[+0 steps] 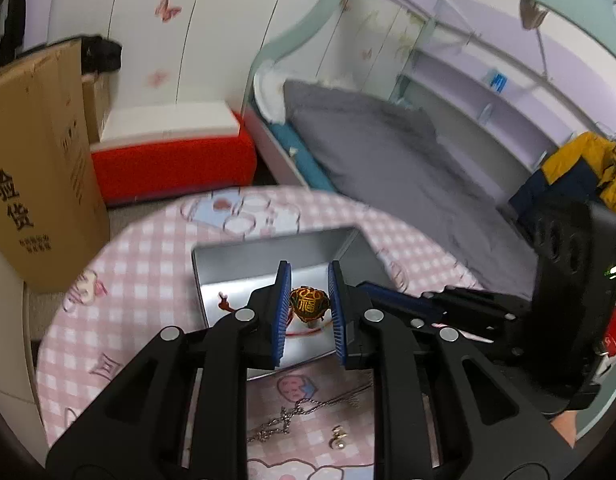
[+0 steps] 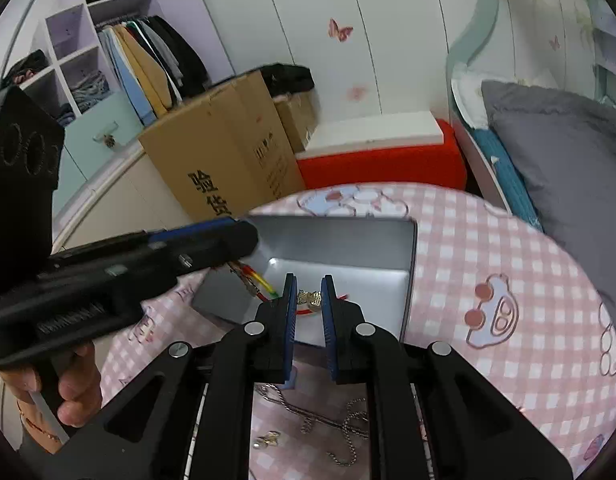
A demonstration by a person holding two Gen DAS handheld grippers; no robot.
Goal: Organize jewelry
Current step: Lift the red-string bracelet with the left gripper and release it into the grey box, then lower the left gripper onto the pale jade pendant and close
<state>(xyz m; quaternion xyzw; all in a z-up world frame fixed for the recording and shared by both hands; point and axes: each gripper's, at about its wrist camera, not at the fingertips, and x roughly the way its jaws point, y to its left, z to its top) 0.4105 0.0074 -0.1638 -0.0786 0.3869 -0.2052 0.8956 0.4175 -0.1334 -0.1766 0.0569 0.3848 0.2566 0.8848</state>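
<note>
nearest the lens in the left wrist view, a thin silver chain necklace (image 1: pixel 299 416) lies loose on the pink checked tablecloth (image 1: pixel 119 264), with a small gold earring (image 1: pixel 338 438) just beside it. both sit under the black arms of the left gripper (image 1: pixel 308 308), outside the box.

the left gripper's blue-padded jaws stand apart over the open grey metal box (image 1: pixel 267 252). between them, lower down, is a round brown-and-gold pendant (image 1: pixel 309 304) on a red cord (image 1: pixel 308 332), inside the box; whether the pads touch it cannot be told, a slight gap shows on each side. a small red piece (image 1: pixel 224 303) lies on the box floor to the left.

in the right wrist view the right gripper (image 2: pixel 308 300) also hangs over the box (image 2: pixel 404 248), jaws parted, with a small gold ornament (image 2: pixel 310 298) seen between the pads; contact cannot be told. a multicoloured cord bracelet (image 2: pixel 253 278) lies in the box near its left wall. the left gripper's body crosses this view from the left and hides that corner of the box, with the person's hand (image 2: pixel 73 384) on its handle. the chain (image 2: pixel 340 424) and earring (image 2: pixel 267 438) appear again on the cloth below.

around the round table: a tall brown cardboard carton (image 2: pixel 227 160) with black print, a red-and-white cooler box (image 2: pixel 380 152), a bed with a grey blanket (image 1: pixel 388 148), a yellow-and-navy jacket (image 1: pixel 580 168), and an open wardrobe of hanging clothes (image 2: pixel 147 60).
</note>
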